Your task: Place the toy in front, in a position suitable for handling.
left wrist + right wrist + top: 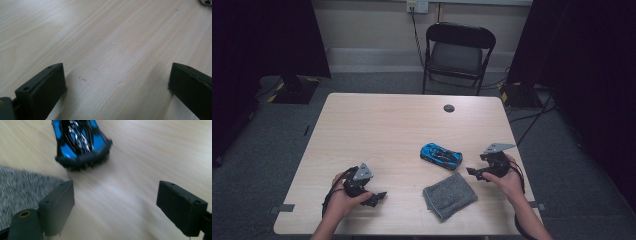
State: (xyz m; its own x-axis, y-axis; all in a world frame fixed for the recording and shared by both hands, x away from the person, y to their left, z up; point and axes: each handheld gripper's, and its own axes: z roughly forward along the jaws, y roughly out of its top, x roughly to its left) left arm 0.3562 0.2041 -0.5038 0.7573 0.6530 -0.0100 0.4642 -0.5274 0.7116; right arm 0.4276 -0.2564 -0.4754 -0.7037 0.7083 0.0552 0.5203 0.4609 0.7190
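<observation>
A small blue and black toy car (441,155) sits on the pale wooden table (377,125), just beside a folded grey cloth (450,195). The right gripper (473,172) is near the car, jaws wide apart, holding nothing. The left gripper (379,196) is far off, also wide apart and holding nothing.

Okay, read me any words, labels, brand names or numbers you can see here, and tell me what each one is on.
No readable text anywhere.
Toy car: blue and black markings, no letters legible; blurred in the right gripper view.
Grey cloth: no label visible.
Table: a faint small mark in the left gripper view, too small to read.
</observation>
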